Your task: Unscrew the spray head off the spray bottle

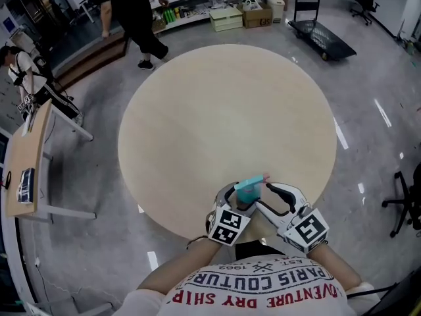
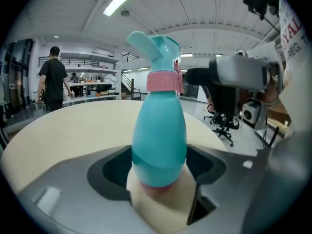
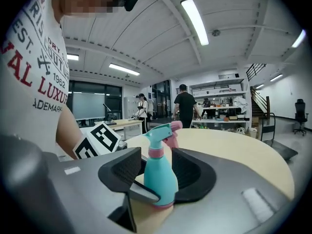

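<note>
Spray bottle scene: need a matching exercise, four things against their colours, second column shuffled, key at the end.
Things
1. spray bottle body
2. neck collar
3. round table
4. marker cube

Colours
A. black and white
B. teal
C. light wood
D. pink

Pairs: 1-B, 2-D, 3-C, 4-A

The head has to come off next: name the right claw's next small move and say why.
Probably lift the right claw to the pink collar and close there: its jaws stand apart low around the spray bottle while the left claw grips its base.
</note>
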Action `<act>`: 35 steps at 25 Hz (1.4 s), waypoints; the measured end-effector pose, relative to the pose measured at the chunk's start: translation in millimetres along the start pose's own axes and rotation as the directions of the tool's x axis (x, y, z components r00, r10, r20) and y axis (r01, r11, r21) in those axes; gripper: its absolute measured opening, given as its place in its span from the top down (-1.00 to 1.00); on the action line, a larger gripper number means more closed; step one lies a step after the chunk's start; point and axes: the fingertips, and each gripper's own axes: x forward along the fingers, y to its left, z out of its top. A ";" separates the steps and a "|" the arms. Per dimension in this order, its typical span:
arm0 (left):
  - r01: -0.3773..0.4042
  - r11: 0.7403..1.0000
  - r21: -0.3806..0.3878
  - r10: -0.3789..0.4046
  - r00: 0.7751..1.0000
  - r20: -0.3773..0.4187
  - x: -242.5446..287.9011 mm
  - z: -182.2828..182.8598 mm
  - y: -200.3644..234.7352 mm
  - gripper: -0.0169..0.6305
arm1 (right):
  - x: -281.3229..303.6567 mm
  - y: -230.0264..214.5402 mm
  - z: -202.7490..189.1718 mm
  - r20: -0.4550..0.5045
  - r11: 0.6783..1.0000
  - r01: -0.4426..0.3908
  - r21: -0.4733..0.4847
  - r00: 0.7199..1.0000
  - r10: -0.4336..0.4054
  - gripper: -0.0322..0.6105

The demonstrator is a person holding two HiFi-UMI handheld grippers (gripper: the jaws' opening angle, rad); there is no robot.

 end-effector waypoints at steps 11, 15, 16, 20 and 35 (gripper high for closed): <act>-0.021 1.000 -0.001 0.021 1.000 0.011 2.1 2.0 -9.1 -0.11 | 30.8 2.4 -9.6 -0.039 0.999 -0.029 -0.025 0.999 0.028 0.49; 0.124 0.987 0.104 -0.125 0.992 0.000 -2.2 -2.1 -12.5 -0.11 | 29.8 7.6 -11.6 -0.057 0.980 -0.192 -0.046 0.980 0.189 0.50; 0.186 0.972 0.145 -0.187 0.982 -0.009 -4.9 -3.9 -13.9 -0.11 | 29.7 10.0 -11.4 -0.065 0.964 -0.259 -0.068 0.965 0.255 0.50; 0.452 0.837 0.307 -0.448 0.890 -0.088 -16.3 -9.1 -22.1 -0.11 | 27.7 20.5 -10.4 -0.112 0.833 -0.544 -0.101 0.838 0.534 0.50; 0.531 0.772 0.348 -0.509 0.846 -0.162 -17.9 -13.8 -19.7 -0.11 | 27.1 21.6 3.6 -0.090 0.786 -0.612 -0.086 0.790 0.606 0.51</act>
